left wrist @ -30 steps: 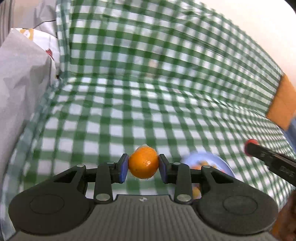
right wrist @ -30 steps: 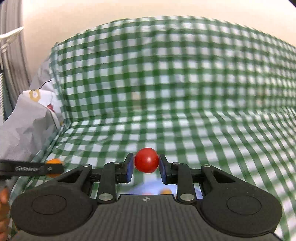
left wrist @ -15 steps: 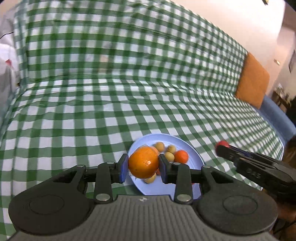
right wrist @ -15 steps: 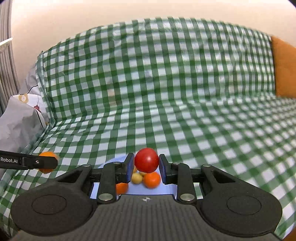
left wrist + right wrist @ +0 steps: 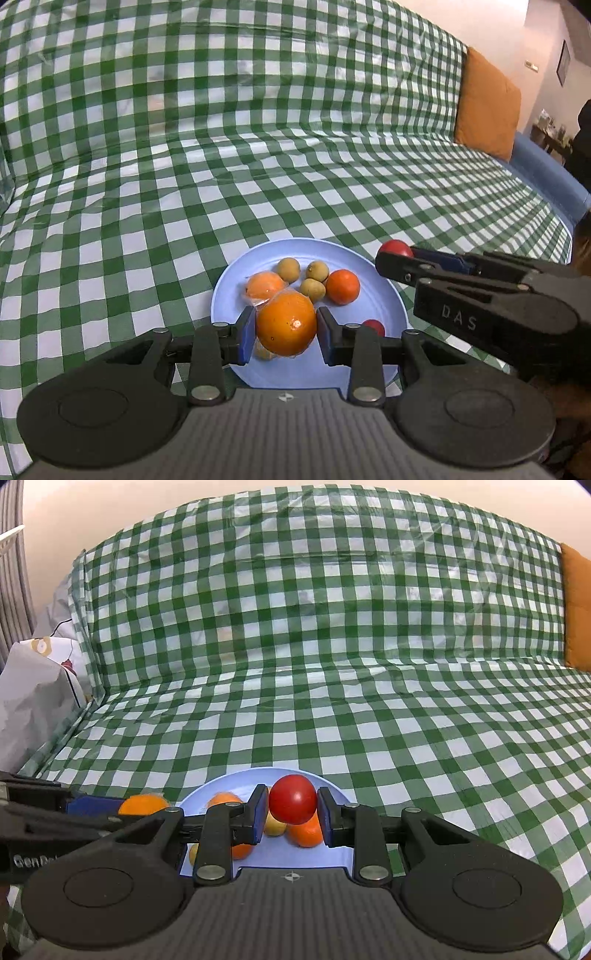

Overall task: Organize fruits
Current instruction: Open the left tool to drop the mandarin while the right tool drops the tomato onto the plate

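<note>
In the lower centre of the left wrist view, an orange is clamped between the jaws of the left gripper, over the near part of the blue plate. A red tomato is clamped likewise in the right gripper, above the plate's fruit pile. Farther up the plate lie longans and a tangerine, so bare plate for a release is judged to lie at the lower right.

home living room; checked-cloth-covered sofa; orange cushion
</note>
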### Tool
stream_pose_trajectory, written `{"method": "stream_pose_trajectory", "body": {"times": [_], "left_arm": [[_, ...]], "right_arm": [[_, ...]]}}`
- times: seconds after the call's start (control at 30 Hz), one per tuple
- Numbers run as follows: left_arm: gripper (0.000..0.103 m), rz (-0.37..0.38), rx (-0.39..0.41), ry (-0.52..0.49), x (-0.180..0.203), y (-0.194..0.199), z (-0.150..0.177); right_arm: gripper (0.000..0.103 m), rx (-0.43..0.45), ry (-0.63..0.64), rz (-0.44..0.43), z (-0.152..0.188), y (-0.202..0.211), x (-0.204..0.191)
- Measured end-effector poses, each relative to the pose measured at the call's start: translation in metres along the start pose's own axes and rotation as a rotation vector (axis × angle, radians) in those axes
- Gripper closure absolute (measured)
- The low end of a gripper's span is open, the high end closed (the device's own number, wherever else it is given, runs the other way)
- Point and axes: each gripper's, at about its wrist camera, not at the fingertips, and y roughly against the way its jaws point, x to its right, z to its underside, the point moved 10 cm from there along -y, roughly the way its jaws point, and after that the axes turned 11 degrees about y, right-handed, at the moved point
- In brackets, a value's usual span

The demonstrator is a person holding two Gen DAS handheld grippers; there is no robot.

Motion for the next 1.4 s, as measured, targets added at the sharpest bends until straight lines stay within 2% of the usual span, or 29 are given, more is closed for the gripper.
{"method": "stream_pose_trajectory", "body": {"times": [0.6, 0.67, 0.77, 0.87, 1.0, 1.13, 1.3, 1.4], "left_arm": [[0.064, 0.003, -0.006, -0.033, 0.006, 0.0, 0.004], [0.062, 0.005, -0.003, -0.034, 0.006, 0.002, 0.004], [0.059, 0.005, 0.012, -0.038, 0.007, 0.004, 0.004], [0.058, -0.002, 0.025, -0.043, 0.006, 0.007, 0.003], [0.041, -0.012, 0.06, -0.05, 0.004, 0.018, 0.002], [0.022, -0.041, 0.132, -0.056, 0.001, 0.038, 0.001], [0.017, -0.064, 0.18, -0.055, 0.001, 0.065, 0.017], [0.012, -0.085, 0.225, -0.096, 0.001, 0.078, 0.036]], "right_arm": [[0.072, -0.024, 0.021, -0.009, 0.005, -0.001, -0.008], [0.071, -0.03, 0.02, -0.013, 0.006, -0.002, -0.009], [0.057, -0.034, 0.025, -0.015, 0.005, -0.003, -0.009], [0.054, -0.026, 0.024, -0.009, 0.003, -0.001, -0.008], [0.043, -0.015, 0.015, 0.006, 0.003, 0.004, -0.004], [0.019, 0.008, 0.014, 0.041, 0.002, 0.015, 0.0], [0.003, 0.051, -0.055, 0.05, 0.002, 0.044, 0.007], [0.001, 0.064, -0.074, 0.067, 0.006, 0.066, 0.007]]}}
